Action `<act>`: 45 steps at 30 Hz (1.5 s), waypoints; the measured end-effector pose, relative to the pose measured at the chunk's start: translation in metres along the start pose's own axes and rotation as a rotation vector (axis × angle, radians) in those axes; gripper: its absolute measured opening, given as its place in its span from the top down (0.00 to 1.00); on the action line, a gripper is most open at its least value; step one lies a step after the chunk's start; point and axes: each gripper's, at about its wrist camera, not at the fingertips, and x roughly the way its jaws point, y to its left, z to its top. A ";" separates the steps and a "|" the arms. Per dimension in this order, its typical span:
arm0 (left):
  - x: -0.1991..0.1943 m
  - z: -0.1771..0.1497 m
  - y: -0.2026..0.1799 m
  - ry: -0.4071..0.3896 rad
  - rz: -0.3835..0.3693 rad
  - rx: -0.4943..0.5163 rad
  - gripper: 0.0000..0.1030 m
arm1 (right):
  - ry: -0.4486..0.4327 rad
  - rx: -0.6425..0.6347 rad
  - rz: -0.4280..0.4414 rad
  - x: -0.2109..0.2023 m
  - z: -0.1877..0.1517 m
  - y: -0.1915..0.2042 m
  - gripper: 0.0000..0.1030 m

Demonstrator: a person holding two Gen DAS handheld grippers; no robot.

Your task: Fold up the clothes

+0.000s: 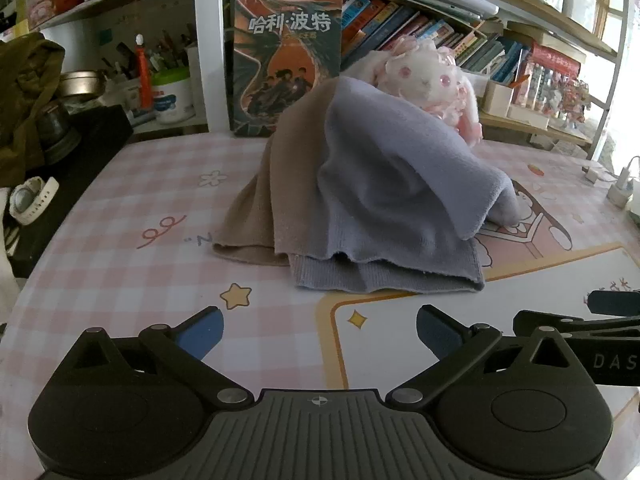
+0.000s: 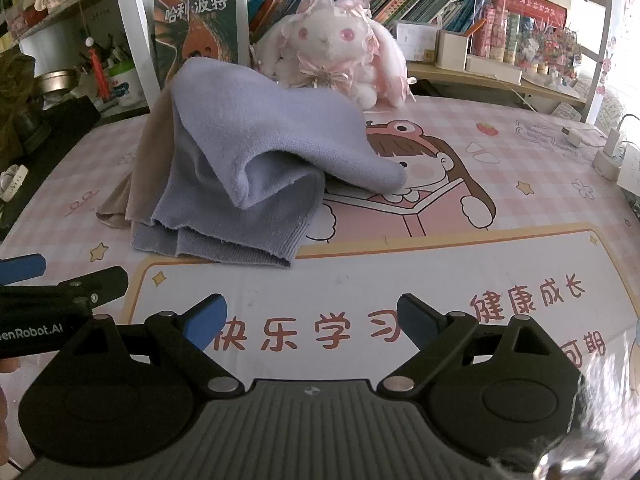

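Both grippers hover low over the near edge of the table mat (image 2: 400, 276), holding nothing: the left gripper (image 1: 318, 332) and the right gripper (image 2: 312, 320) each have their blue pads spread wide apart. Just beyond them, near the middle of the mat, lies a heaped lavender garment (image 1: 396, 208) overlapping a beige garment (image 1: 264, 208) on its left. Behind the heap sit a plush rabbit (image 2: 336, 56) and an upright book (image 1: 286, 60).

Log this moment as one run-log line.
stage: pre-grasp | left hand-held gripper: open, empty | right hand-held gripper: open, empty | lavender garment: heaped over beige garment, unfolded
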 end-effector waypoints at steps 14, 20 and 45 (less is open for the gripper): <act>0.000 0.003 -0.001 0.012 0.007 -0.002 0.00 | 0.003 -0.003 0.000 0.001 0.000 0.001 0.10; 0.000 0.002 -0.002 0.013 0.010 -0.001 0.00 | 0.001 -0.004 0.000 0.001 -0.001 0.001 0.10; -0.002 0.002 0.000 0.016 0.020 -0.008 0.00 | -0.004 -0.003 -0.002 0.000 -0.001 0.003 0.10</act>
